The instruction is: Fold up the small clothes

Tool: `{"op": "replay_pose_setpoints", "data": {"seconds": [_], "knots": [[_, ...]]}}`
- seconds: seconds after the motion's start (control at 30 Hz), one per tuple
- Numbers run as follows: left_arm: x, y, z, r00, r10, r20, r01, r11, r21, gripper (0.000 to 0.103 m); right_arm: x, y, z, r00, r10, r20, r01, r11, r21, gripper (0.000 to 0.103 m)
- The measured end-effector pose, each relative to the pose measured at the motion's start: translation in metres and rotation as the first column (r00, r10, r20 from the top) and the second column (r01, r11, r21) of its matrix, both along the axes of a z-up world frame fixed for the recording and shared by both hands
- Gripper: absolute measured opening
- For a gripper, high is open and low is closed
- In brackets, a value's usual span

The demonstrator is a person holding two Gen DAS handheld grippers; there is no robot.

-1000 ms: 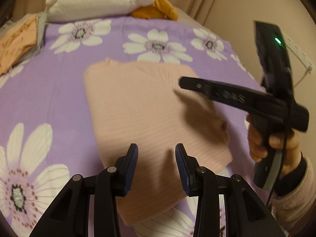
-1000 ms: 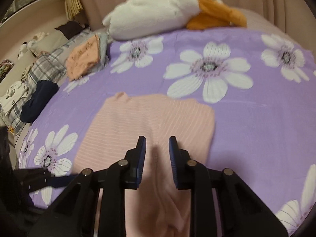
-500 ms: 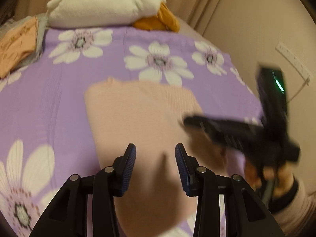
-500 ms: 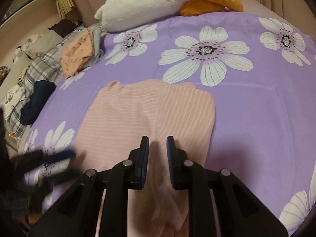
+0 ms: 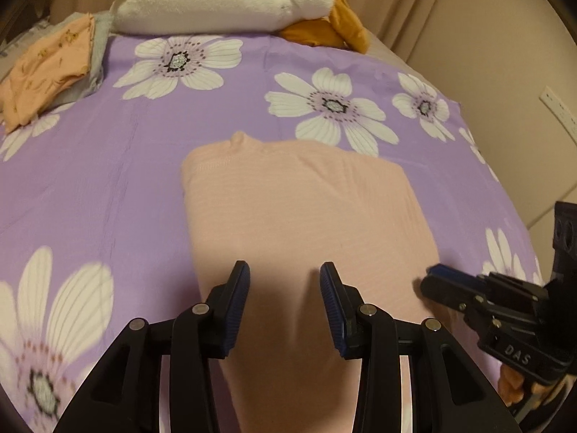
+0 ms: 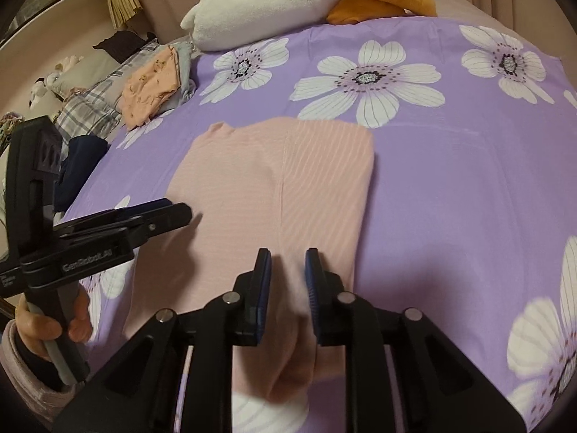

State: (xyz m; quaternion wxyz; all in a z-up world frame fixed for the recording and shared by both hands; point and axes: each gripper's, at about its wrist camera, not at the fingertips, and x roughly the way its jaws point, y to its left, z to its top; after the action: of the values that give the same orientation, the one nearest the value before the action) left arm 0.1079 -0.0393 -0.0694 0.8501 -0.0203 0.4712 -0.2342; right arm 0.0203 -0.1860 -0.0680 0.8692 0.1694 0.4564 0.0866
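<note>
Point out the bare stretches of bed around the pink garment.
Free: purple sheet right of the pink garment, and the strip between it and the white plush pillow. Crowded: the left edge, with the orange folded cloth, plaid pile and dark garment.

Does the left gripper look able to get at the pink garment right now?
Probably yes: the left gripper hangs right over the pink garment with its jaws apart, and nothing lies between them.

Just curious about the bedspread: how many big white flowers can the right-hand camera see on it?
7 at least: three along the far end, two near right, two partly hidden left.
</note>
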Motion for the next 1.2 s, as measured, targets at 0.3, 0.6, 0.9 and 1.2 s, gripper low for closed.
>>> {"op": "replay_pose_setpoints", "data": {"seconds": [0.3,0.6,0.9,1.2], "knots": [[-0.072,0.004,-0.023,0.999,-0.046,-0.024,0.048,0.993,0.104,0.039,-0.044,0.005,-0.009,0.997,-0.018,-0.072,0.016,0.999,-0.039,0.024],[-0.106,0.011,0.052,0.999,-0.005,0.049,0.001,0.997,0.073,0.085,-0.082,0.010,0.070,0.993,-0.103,0.060,0.111,0.982,-0.152,0.075],[-0.137,0.032,0.107,0.992,0.106,0.068,-0.113,0.989,0.100,0.098,-0.122,0.014,0.139,0.978,-0.119,0.171,0.152,0.969,-0.196,0.103],[-0.156,0.031,0.092,0.988,0.129,0.080,-0.141,0.975,0.174,0.098,-0.132,0.025,0.116,0.985,-0.137,0.103,0.156,0.967,-0.202,0.103]]}}
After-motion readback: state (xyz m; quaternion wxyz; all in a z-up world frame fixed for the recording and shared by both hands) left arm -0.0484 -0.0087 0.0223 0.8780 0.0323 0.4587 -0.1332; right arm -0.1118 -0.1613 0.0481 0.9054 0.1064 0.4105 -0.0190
